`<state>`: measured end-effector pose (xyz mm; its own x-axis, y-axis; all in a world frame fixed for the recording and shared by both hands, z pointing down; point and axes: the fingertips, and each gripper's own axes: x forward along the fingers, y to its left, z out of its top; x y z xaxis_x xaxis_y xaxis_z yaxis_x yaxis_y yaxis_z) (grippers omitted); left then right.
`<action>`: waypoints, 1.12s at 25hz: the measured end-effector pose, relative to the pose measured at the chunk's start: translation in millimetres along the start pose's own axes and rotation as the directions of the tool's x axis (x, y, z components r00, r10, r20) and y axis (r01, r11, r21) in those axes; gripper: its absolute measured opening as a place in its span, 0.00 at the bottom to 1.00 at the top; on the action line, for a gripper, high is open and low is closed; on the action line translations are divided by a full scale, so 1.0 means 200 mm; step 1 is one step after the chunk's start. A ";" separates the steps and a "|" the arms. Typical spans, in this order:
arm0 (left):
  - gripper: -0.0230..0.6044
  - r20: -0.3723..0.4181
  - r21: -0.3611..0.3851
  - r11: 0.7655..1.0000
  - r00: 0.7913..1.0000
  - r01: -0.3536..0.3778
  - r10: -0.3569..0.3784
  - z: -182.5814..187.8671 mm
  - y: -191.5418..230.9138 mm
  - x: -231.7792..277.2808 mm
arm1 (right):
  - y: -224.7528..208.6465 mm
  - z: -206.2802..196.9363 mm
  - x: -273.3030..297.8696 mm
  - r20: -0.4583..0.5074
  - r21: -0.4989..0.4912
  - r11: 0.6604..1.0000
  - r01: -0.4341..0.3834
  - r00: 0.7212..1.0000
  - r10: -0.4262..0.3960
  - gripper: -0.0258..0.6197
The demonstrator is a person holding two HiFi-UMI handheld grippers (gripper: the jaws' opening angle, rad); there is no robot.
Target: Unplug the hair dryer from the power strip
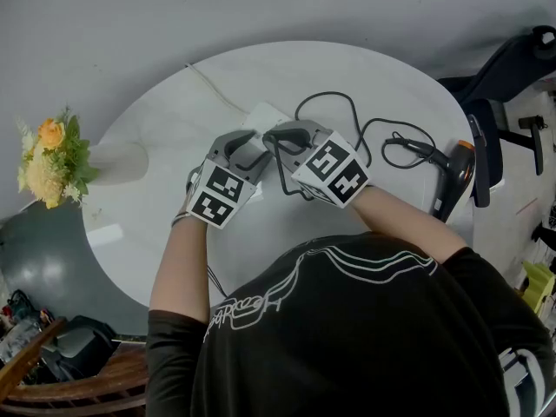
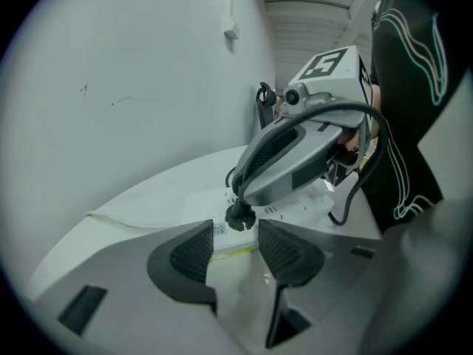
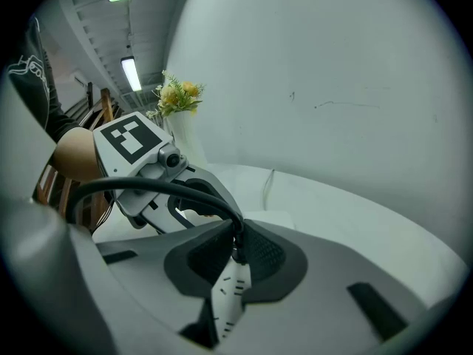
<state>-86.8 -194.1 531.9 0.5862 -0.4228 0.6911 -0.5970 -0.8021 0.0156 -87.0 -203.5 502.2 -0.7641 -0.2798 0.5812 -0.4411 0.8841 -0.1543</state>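
Observation:
A white power strip (image 1: 263, 115) lies near the middle of the round white table (image 1: 156, 120). The black hair dryer (image 1: 453, 176) rests at the table's right edge, and its black cord (image 1: 334, 98) loops back to the strip. My right gripper (image 1: 280, 137) (image 3: 238, 235) is shut on the black plug (image 2: 240, 217) (image 3: 237, 251), which stands in the strip (image 3: 230, 298). My left gripper (image 1: 246, 150) (image 2: 235, 246) is open, its jaws set apart at the strip's near end (image 2: 222, 237).
A vase of yellow and orange flowers (image 1: 50, 159) stands at the table's left edge. The strip's white cable (image 1: 213, 89) runs off toward the far left. A dark chair (image 1: 512, 68) stands beyond the table on the right, and more furniture lies lower left.

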 end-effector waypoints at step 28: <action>0.33 -0.002 0.008 1.000 1.000 0.006 -0.006 0.00 0.00 0.00 | 0.00 0.00 0.00 -0.028 0.008 1.000 0.026 0.999 -0.026 0.08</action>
<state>-86.0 -194.5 532.0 0.5888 -0.4172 0.6923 -0.5892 -0.8079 0.0142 -87.2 -202.6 501.9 -0.7388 -0.2918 0.6075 -0.4644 0.8736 -0.1452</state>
